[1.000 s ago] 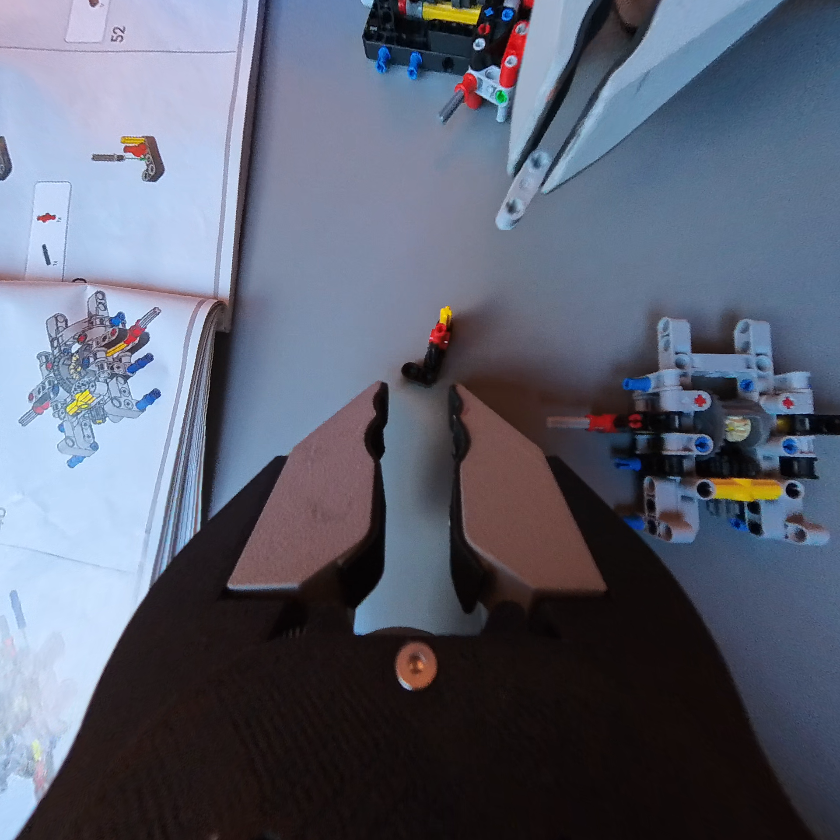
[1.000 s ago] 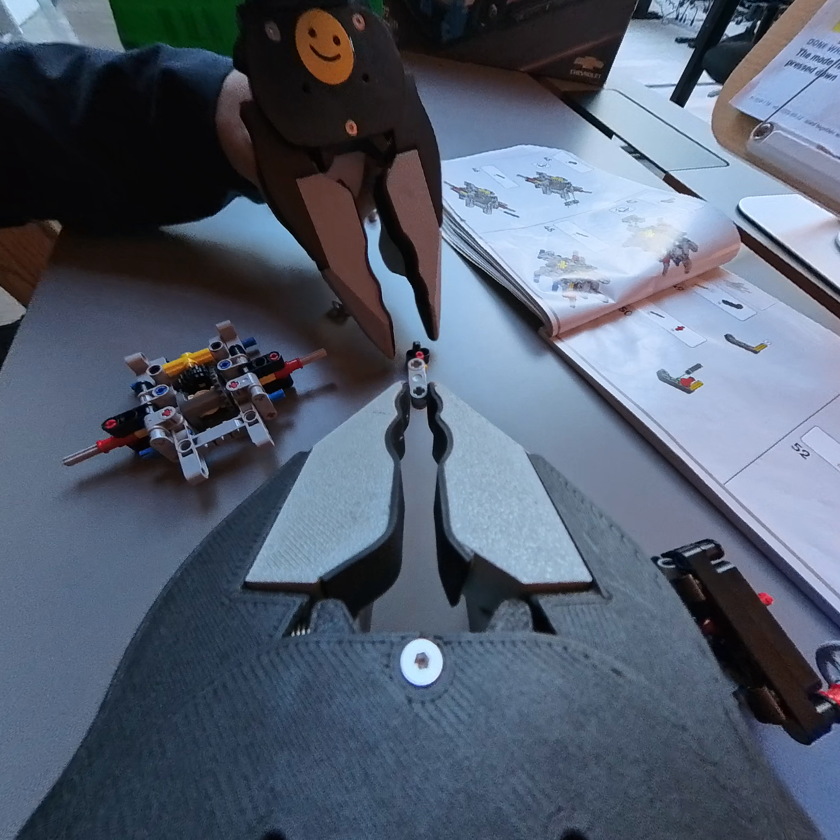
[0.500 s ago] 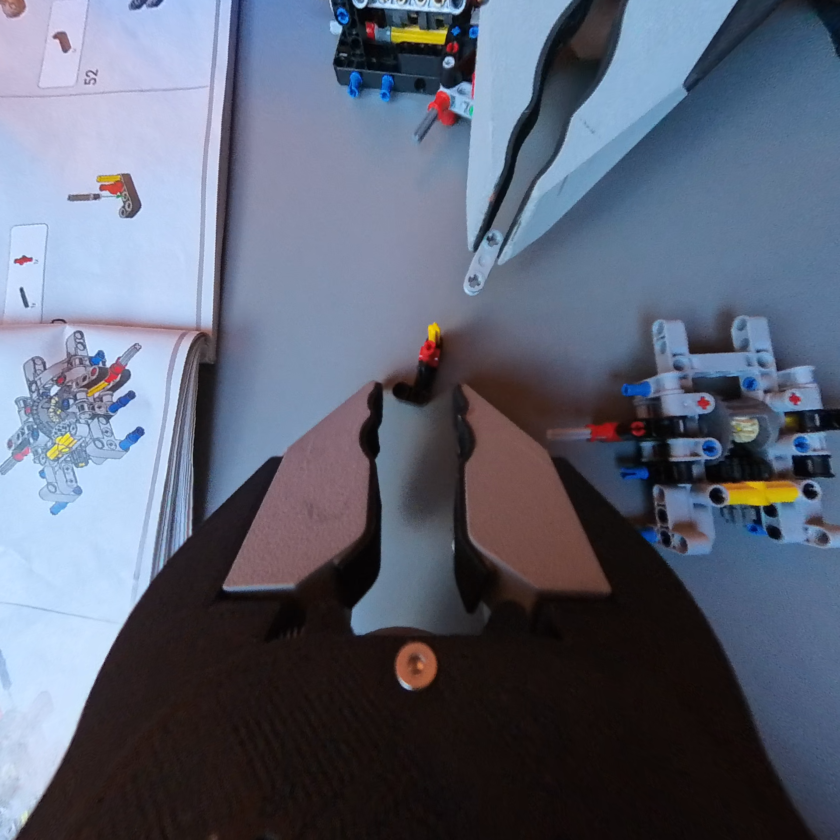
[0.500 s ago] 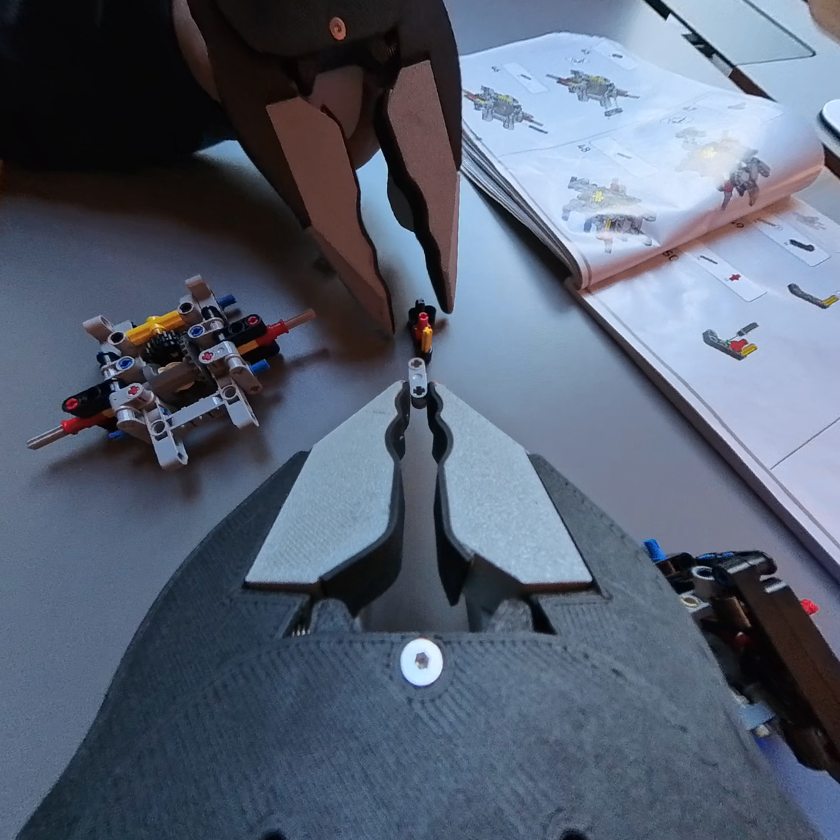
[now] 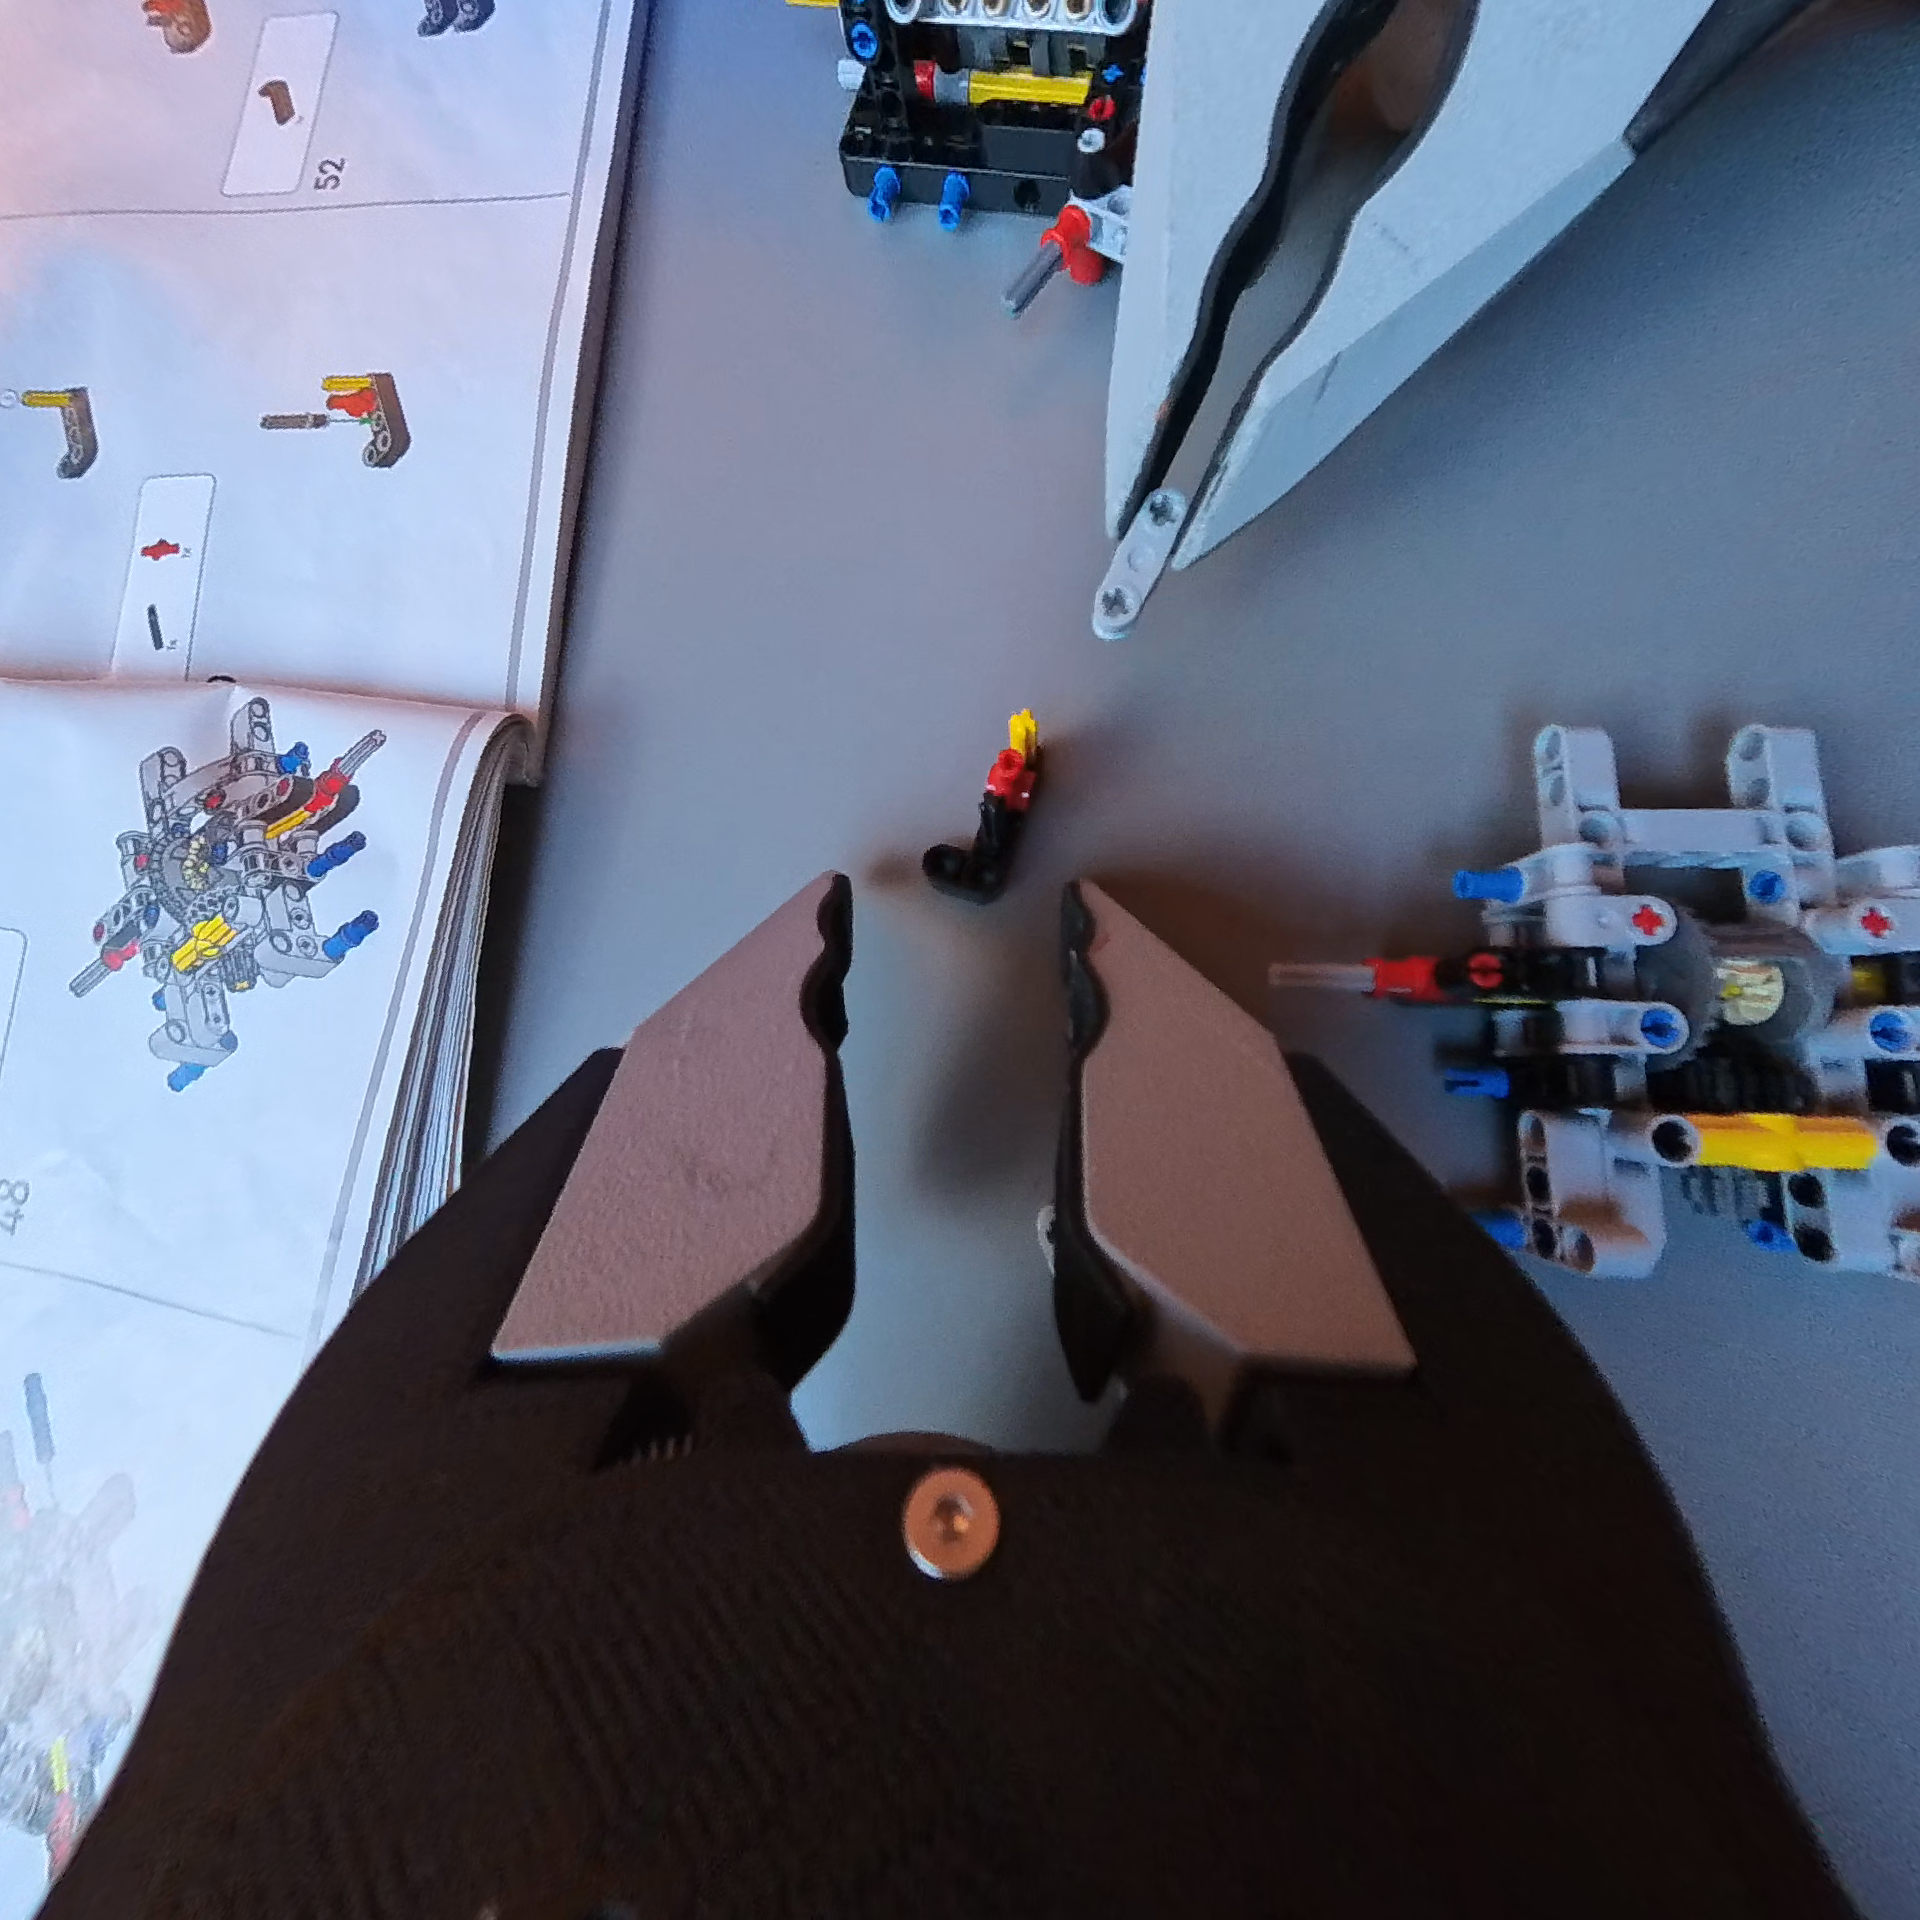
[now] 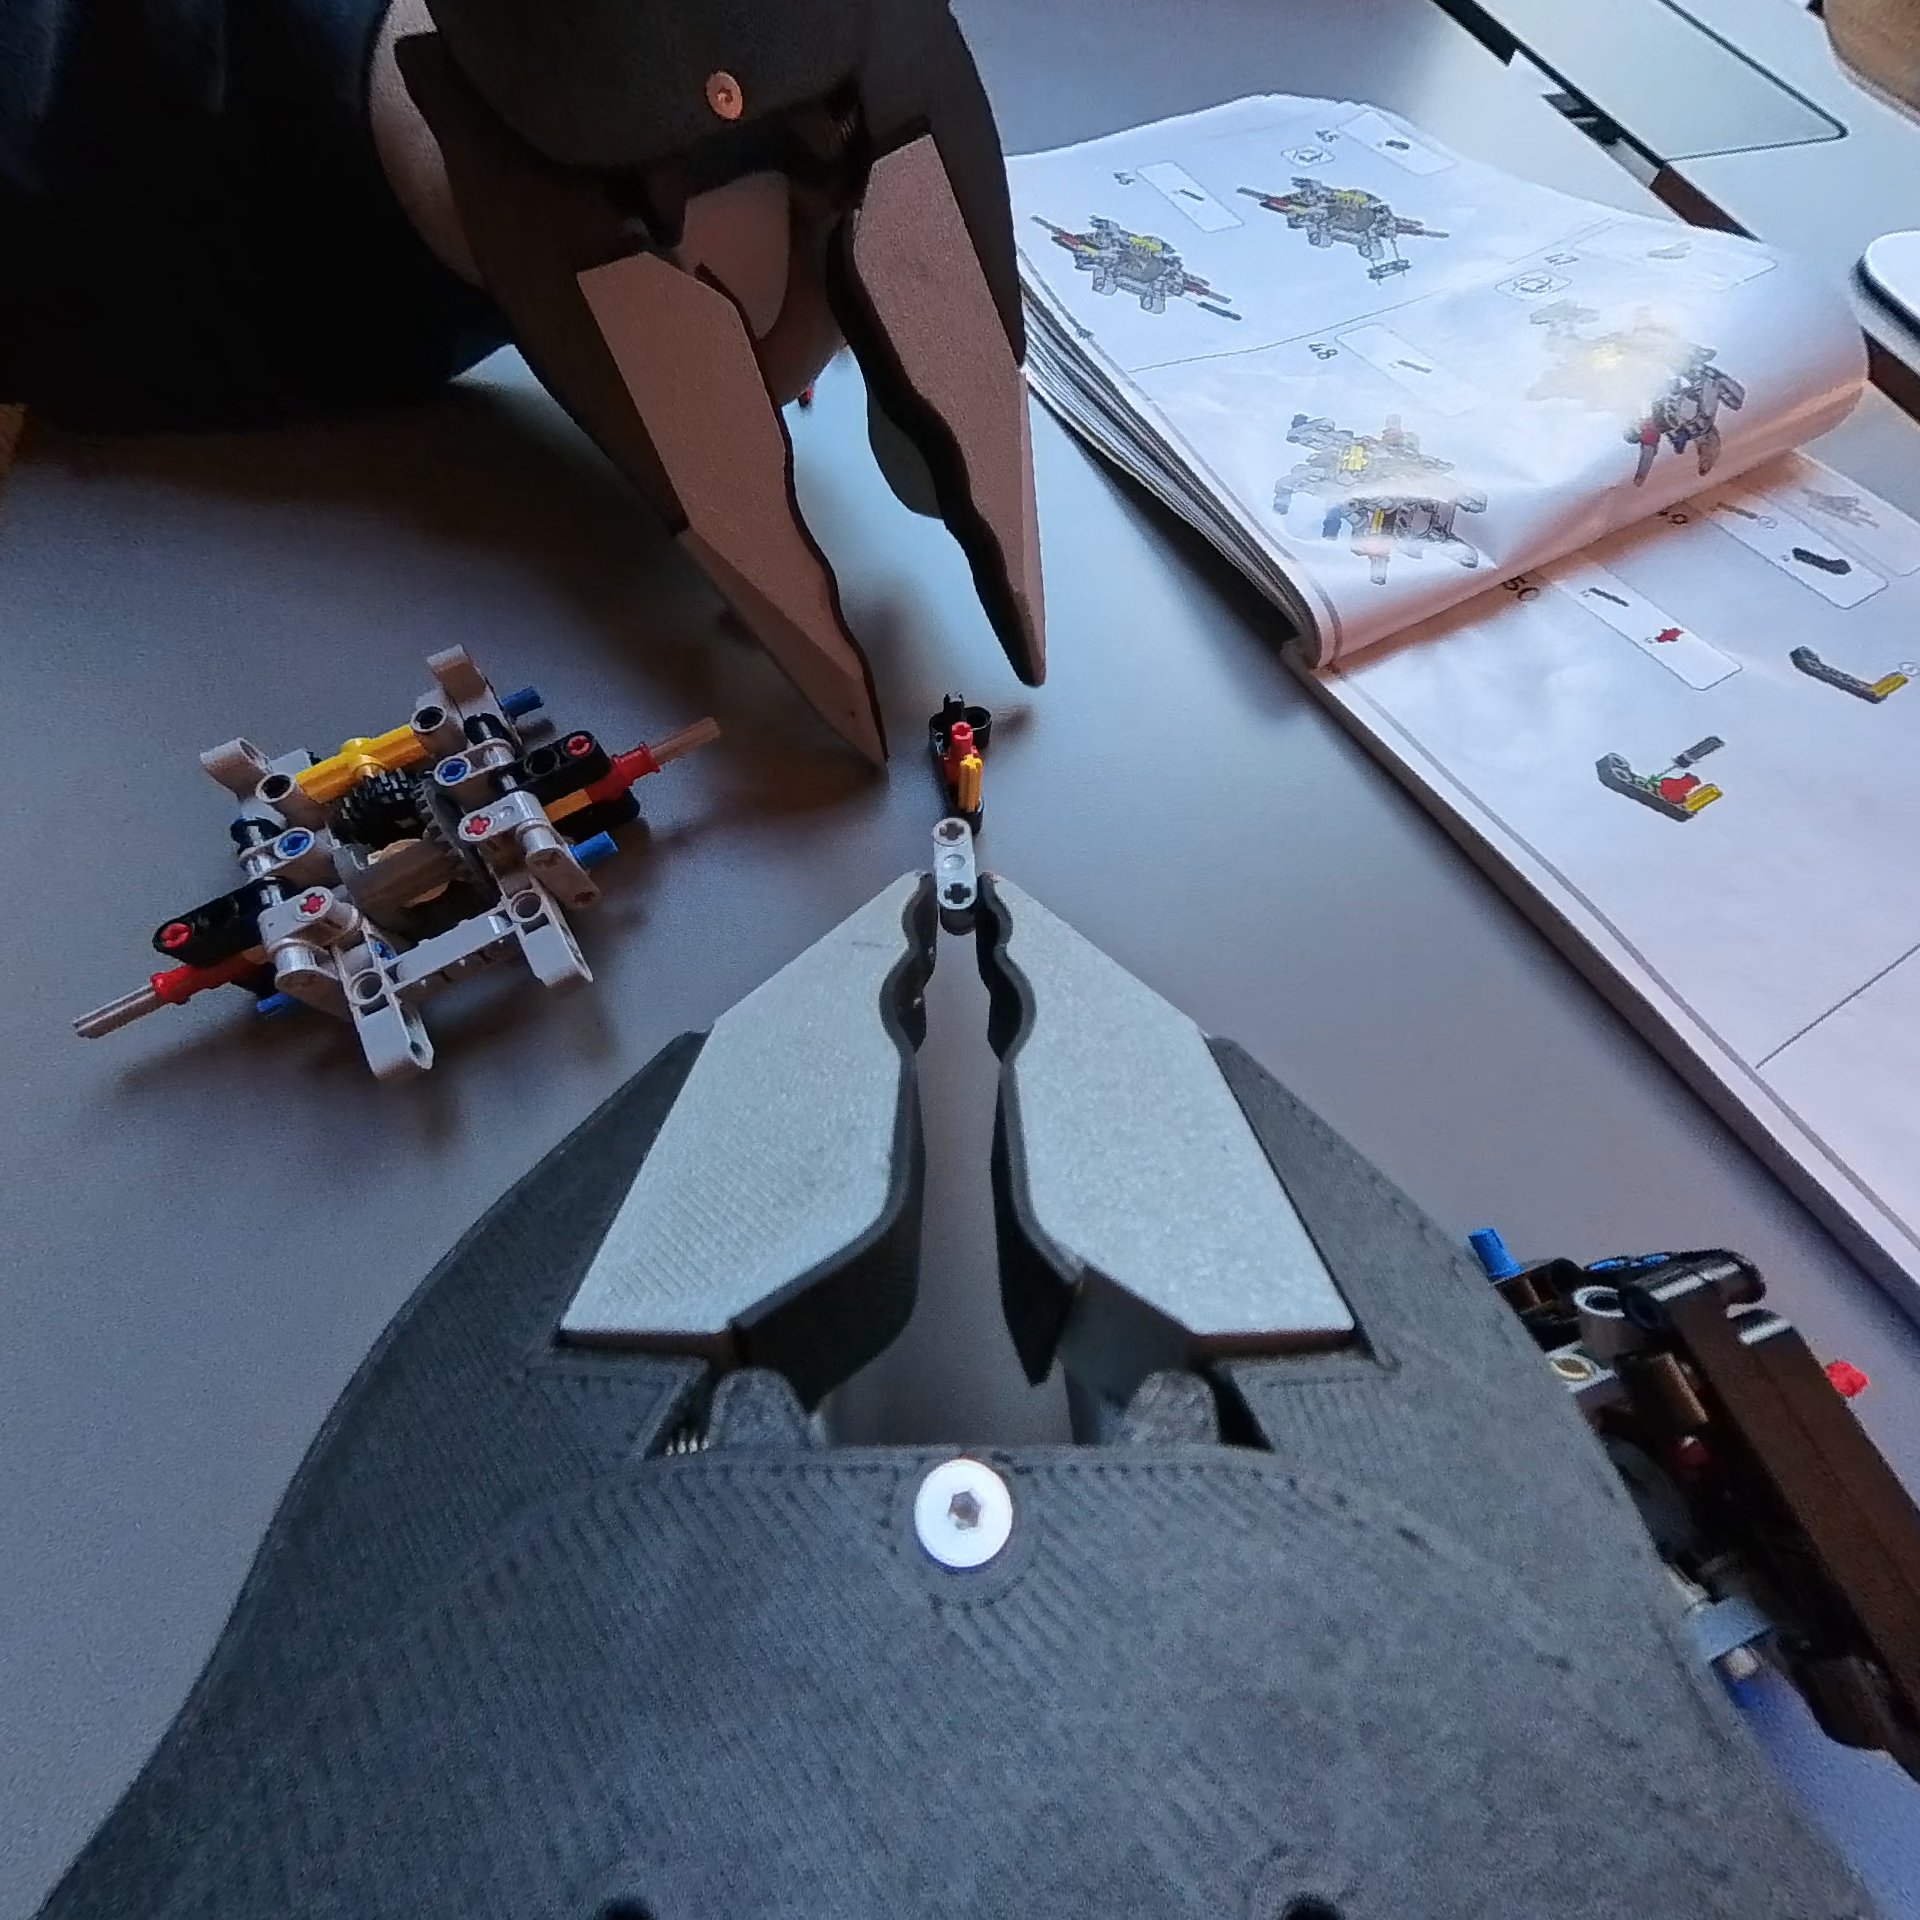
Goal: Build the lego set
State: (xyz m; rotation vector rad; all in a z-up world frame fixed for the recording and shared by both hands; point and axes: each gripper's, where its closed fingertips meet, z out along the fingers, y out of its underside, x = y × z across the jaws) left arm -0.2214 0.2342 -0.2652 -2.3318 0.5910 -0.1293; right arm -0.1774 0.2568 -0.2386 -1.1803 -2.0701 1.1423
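Right gripper [image 6: 958,891] pinching grey beam [image 6: 954,860], left gripper [image 5: 961,896] spread, sleeve [image 6: 156,187] only in right view

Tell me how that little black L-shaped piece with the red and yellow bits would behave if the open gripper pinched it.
The black L-shaped piece looks like hard plastic, so probably stiff and very light. Lying flat on the grey table just beyond the open left gripper, it may skid or twist. Its red and yellow bits look plugged in and might shift or pop off.
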